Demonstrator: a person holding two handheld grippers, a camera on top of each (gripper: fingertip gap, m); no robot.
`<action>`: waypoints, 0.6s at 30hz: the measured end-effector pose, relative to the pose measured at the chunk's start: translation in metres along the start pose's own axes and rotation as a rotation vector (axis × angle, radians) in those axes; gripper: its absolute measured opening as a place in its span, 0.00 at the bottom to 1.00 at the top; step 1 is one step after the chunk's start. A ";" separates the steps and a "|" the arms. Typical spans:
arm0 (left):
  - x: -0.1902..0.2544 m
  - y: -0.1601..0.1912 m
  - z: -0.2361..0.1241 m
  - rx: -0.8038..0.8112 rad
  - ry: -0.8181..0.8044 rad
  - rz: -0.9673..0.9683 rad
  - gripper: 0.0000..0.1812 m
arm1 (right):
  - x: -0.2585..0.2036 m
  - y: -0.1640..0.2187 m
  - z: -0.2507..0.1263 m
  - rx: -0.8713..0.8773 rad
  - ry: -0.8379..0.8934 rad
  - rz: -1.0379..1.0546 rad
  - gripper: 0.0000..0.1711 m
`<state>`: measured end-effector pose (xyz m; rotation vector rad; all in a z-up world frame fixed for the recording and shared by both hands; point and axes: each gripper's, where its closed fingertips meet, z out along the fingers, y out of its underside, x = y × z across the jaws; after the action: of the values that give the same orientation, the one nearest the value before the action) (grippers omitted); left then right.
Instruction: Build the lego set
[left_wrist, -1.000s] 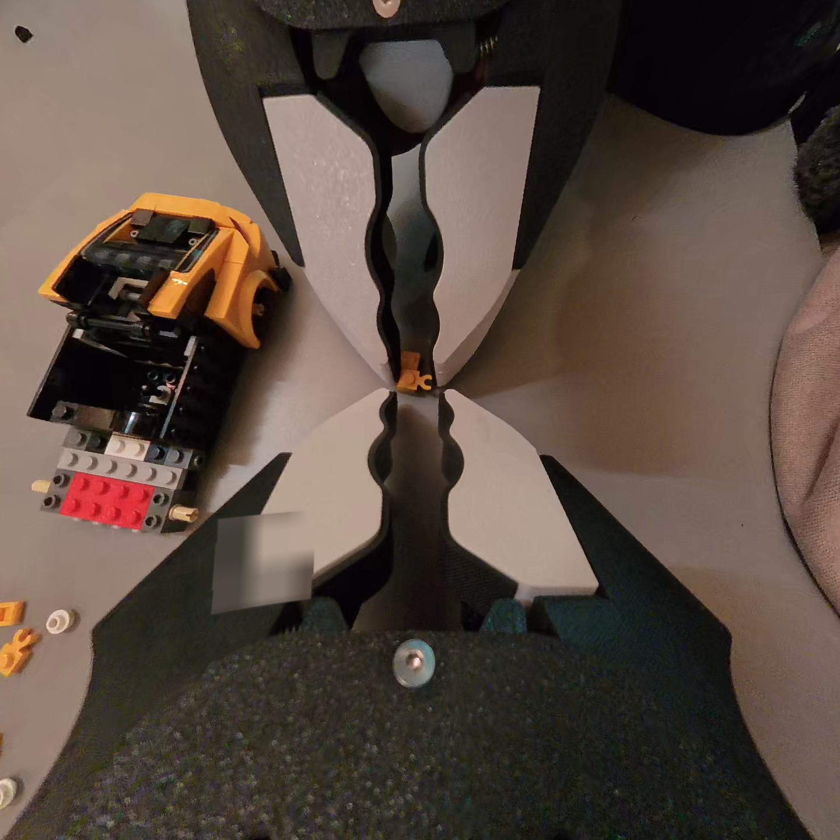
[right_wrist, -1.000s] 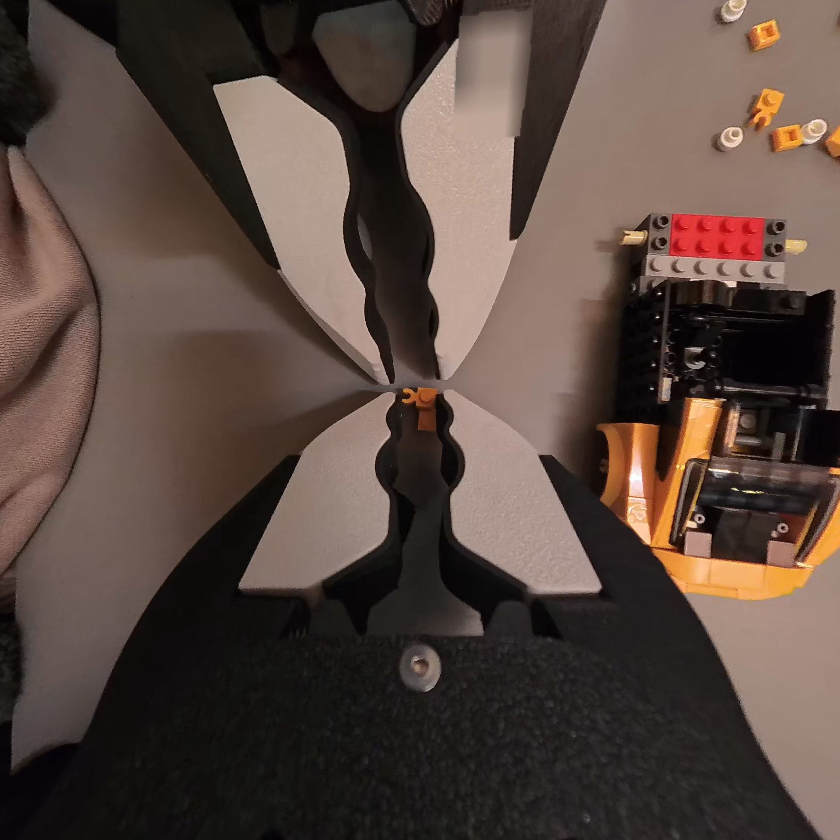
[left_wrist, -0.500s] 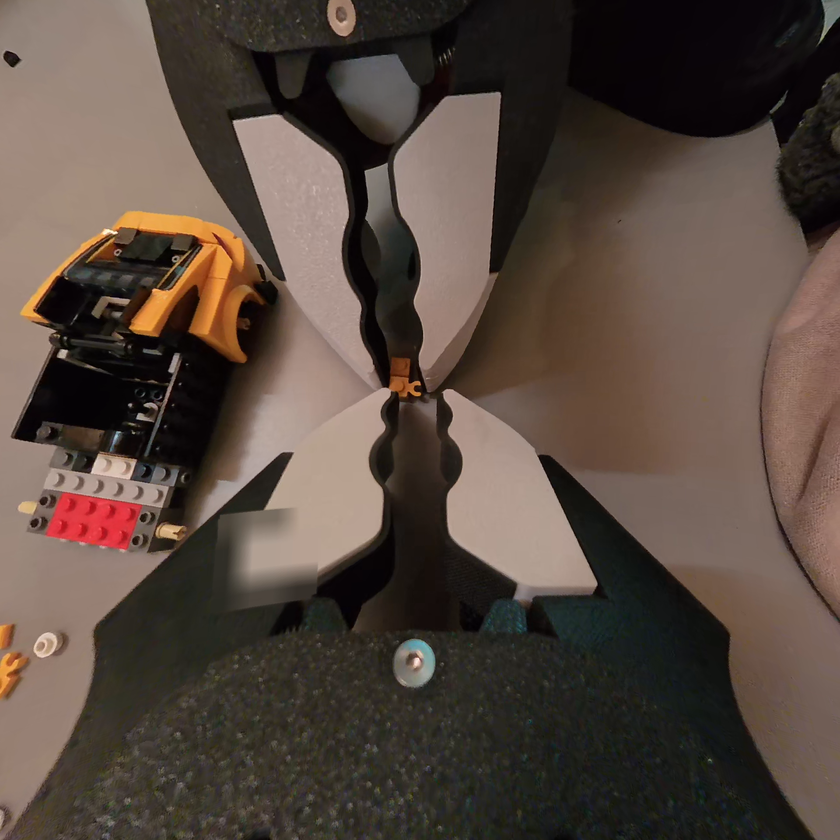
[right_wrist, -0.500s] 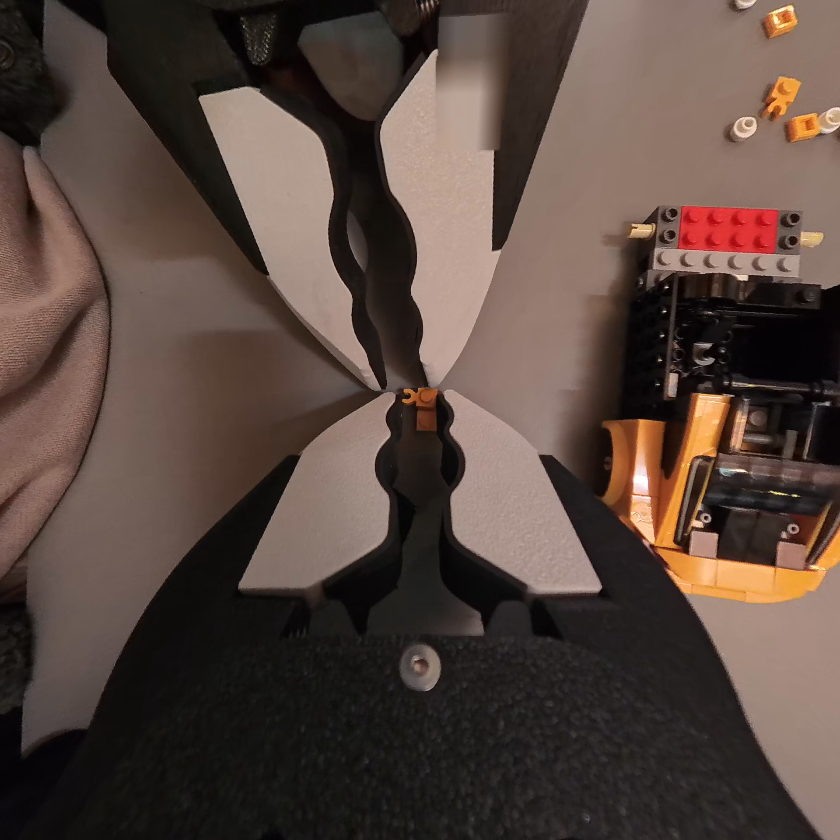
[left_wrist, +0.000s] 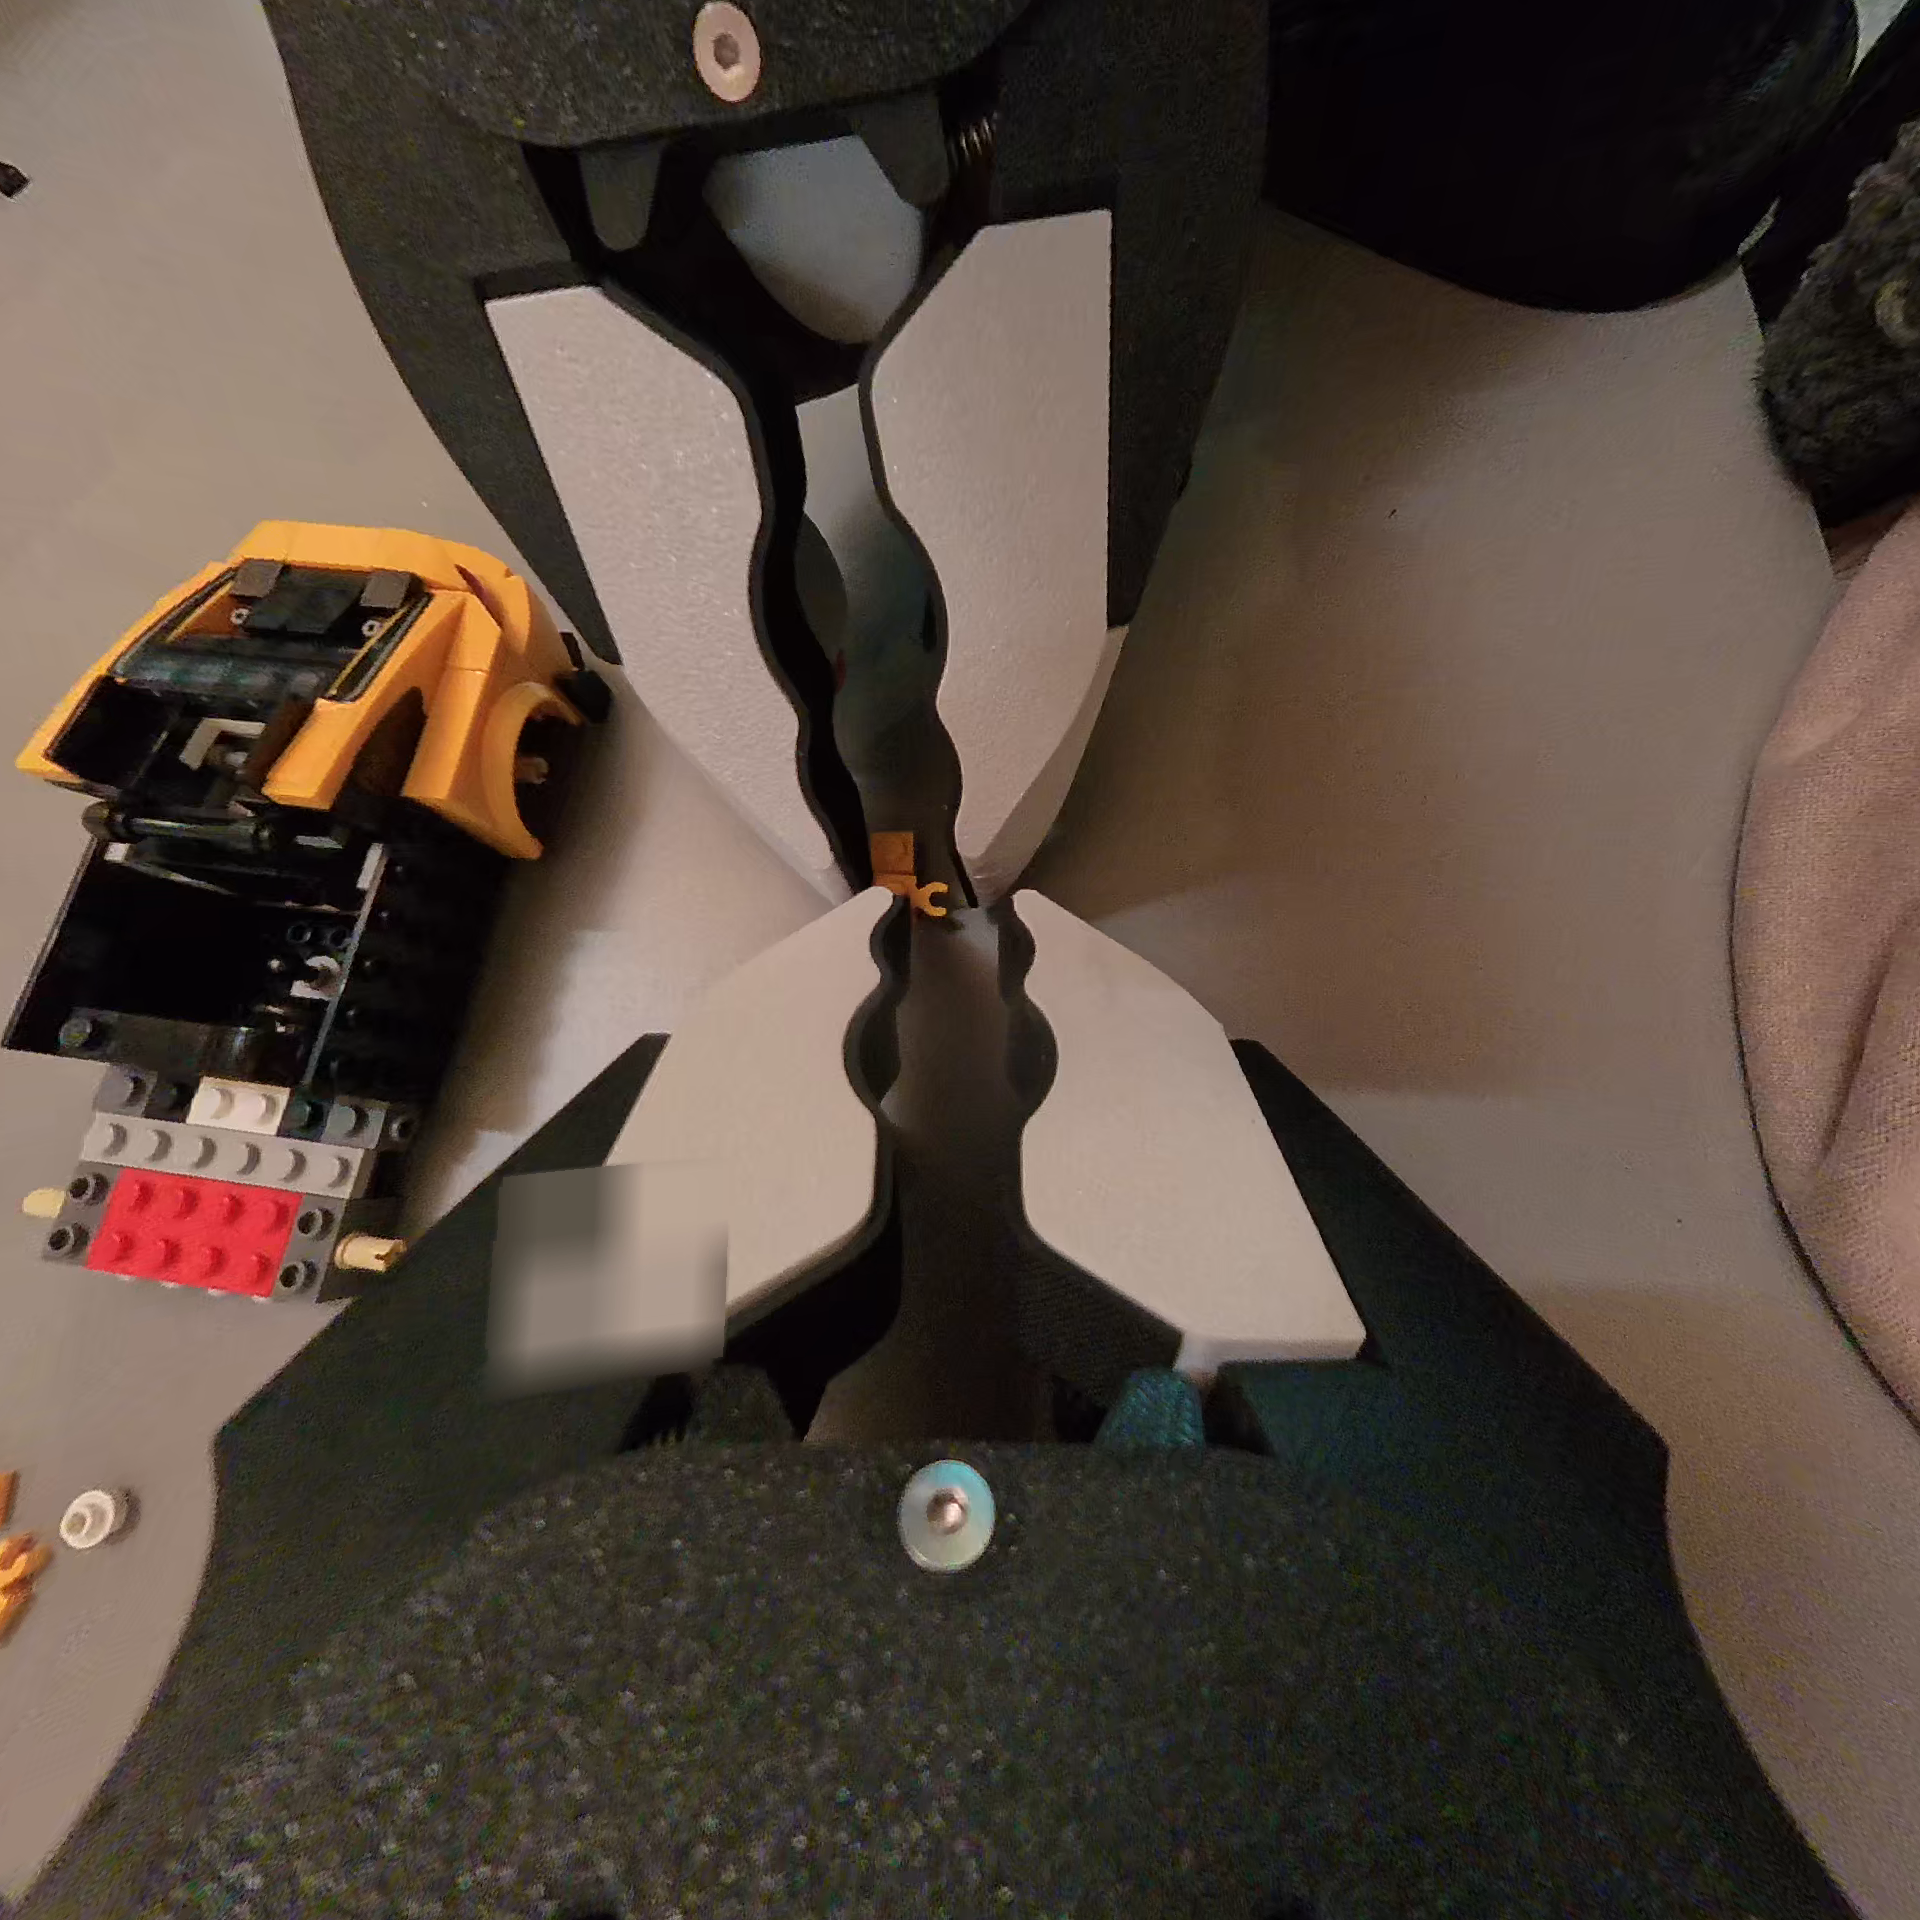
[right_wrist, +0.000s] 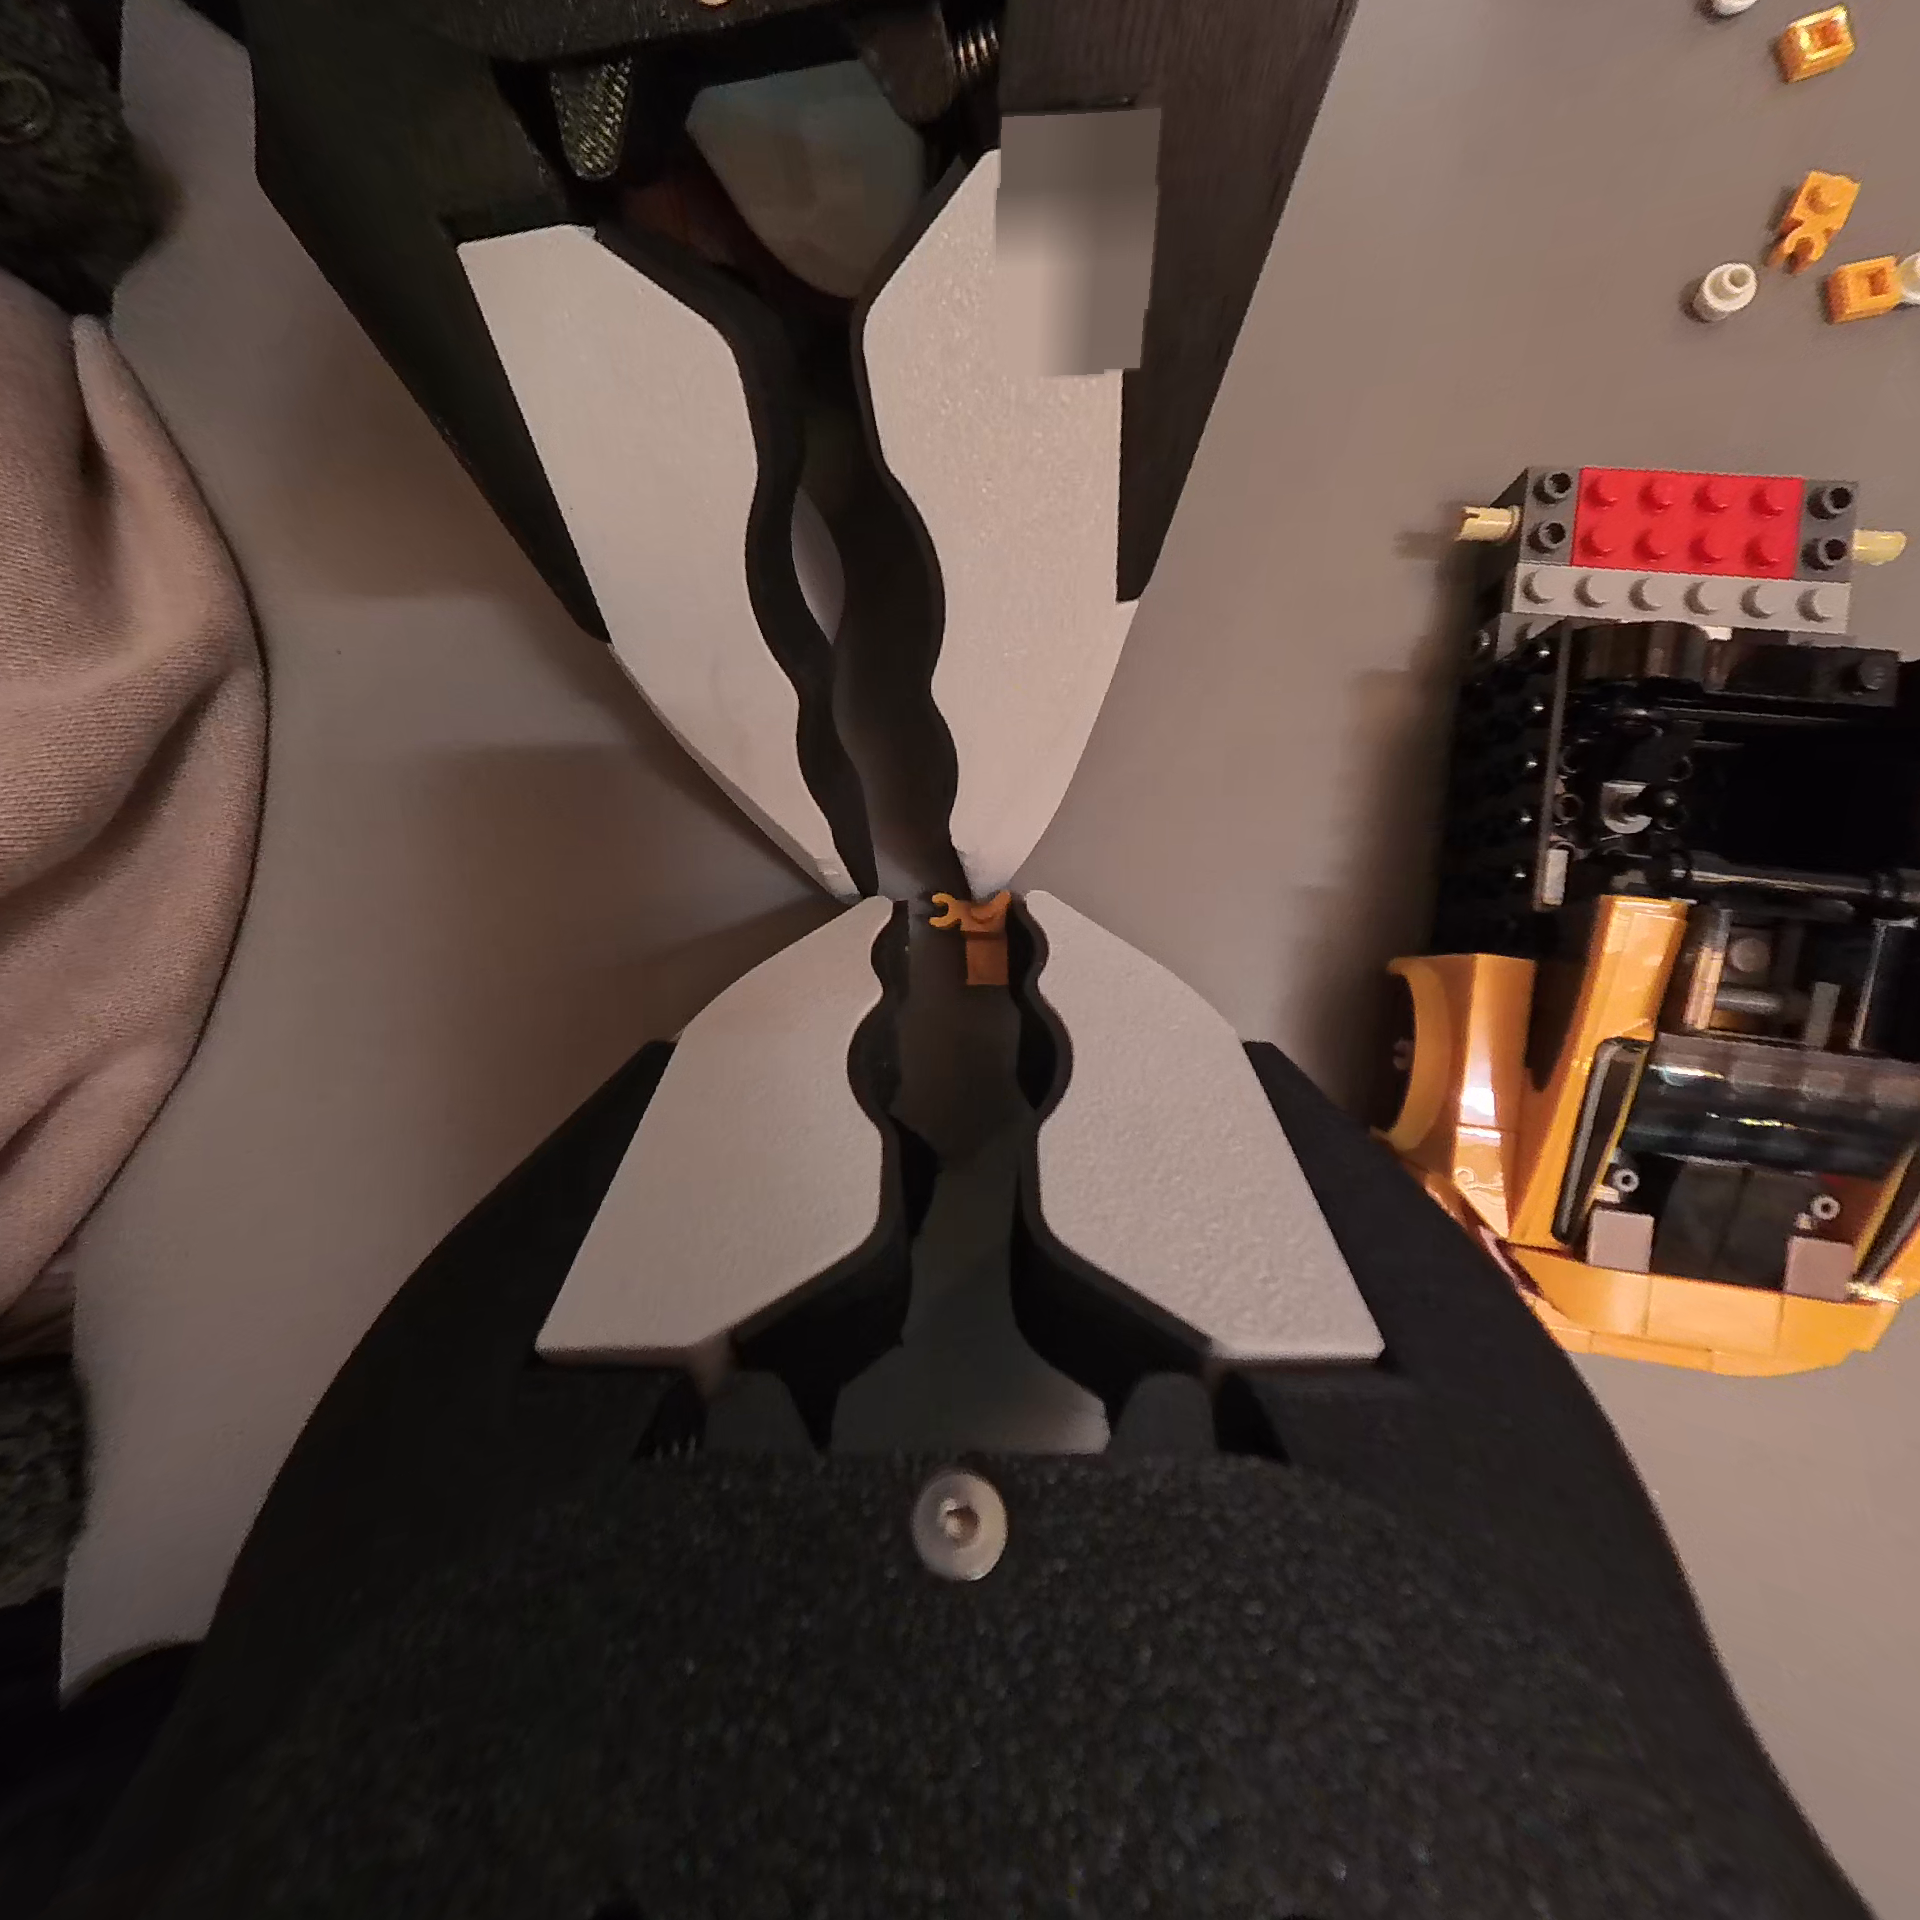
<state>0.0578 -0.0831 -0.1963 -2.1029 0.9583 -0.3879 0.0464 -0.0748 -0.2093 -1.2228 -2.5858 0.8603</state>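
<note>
My right gripper (right_wrist: 958, 920) is shut on a small orange clip piece (right_wrist: 982, 945), held just above the grey table. In the left wrist view the piece (left_wrist: 896, 857) sits between the right gripper's (left_wrist: 914, 883) fingertips, its clip end pointing at me. My left gripper (left_wrist: 948, 909) meets it tip to tip; its jaws stand a little apart and empty, with the clip end at their tips. It also shows in the right wrist view (right_wrist: 914, 883). The half-built orange and black car (left_wrist: 281, 831) (right_wrist: 1683, 935) lies beside both grippers.
Loose small orange pieces (right_wrist: 1813, 223) and a white round stud (right_wrist: 1727, 296) lie beyond the car's red end; a stud (left_wrist: 94, 1522) also shows at lower left. Beige cloth (left_wrist: 1849, 935) (right_wrist: 104, 831) borders the table. A dark fuzzy thing (left_wrist: 1849, 343) lies at the far corner.
Both grippers stay tip to tip with the orange piece held. The right gripper has swung slightly leftward in the left wrist view, and the car has drifted a little in both views.
</note>
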 end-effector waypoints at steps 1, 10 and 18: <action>0.000 0.000 0.000 0.000 0.000 0.001 0.08 | 0.000 0.000 0.000 0.000 0.002 -0.001 0.11; 0.000 0.000 0.003 0.001 0.001 -0.001 0.09 | 0.001 0.000 -0.002 0.017 0.015 0.002 0.12; -0.001 -0.001 0.004 0.009 0.004 -0.016 0.09 | 0.004 0.010 -0.010 0.056 0.052 -0.011 0.13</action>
<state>0.0604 -0.0796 -0.1979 -2.1033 0.9401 -0.4039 0.0538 -0.0622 -0.2074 -1.1983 -2.5083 0.8810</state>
